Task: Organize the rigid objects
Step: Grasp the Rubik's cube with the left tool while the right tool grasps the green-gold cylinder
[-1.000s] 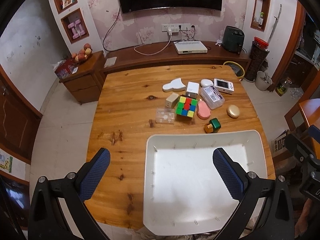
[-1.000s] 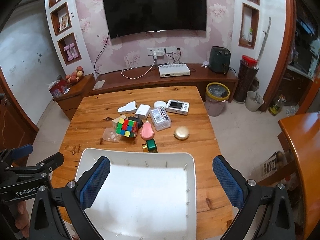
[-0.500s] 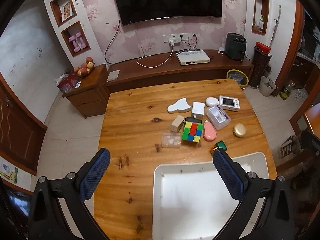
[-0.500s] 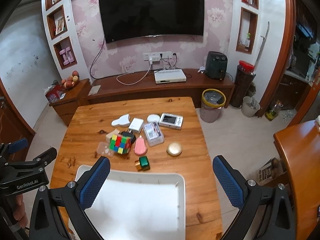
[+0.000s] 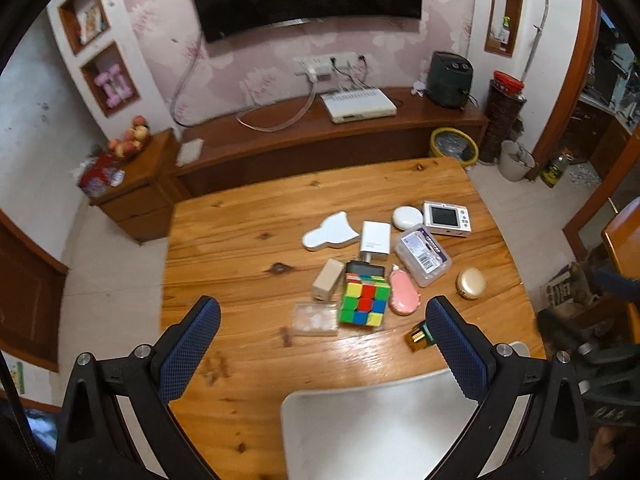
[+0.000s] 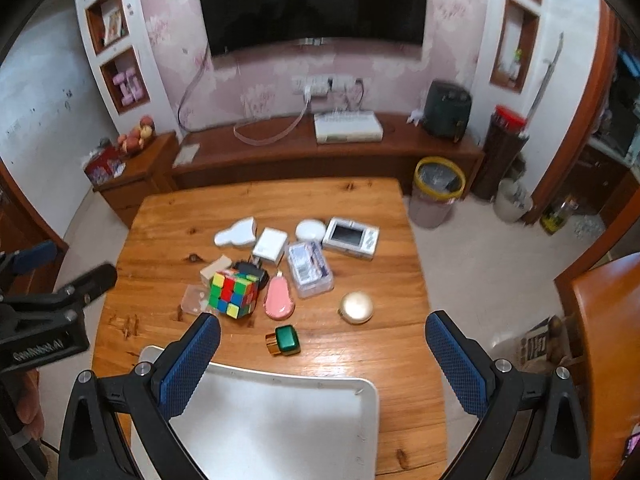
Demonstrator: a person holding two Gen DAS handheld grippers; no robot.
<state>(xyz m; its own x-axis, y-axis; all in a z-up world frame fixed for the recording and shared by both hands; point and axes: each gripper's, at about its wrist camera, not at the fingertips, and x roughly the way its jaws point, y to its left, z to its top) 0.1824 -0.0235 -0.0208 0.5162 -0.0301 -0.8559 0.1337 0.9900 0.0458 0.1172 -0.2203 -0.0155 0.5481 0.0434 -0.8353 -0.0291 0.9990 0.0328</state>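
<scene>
White tray has slid to lower frame as we lifted both spread, empty grippers; sorting not begun.

A home living room: a black wall-mounted television hangs on pink floral wallpaper above a long dark wooden media console.

Even, soft daylight is seen throughout. Glare is thrown across the wooden table near the white tray. Slight motion blur and strong fisheye bending are noted at the edges.
</scene>
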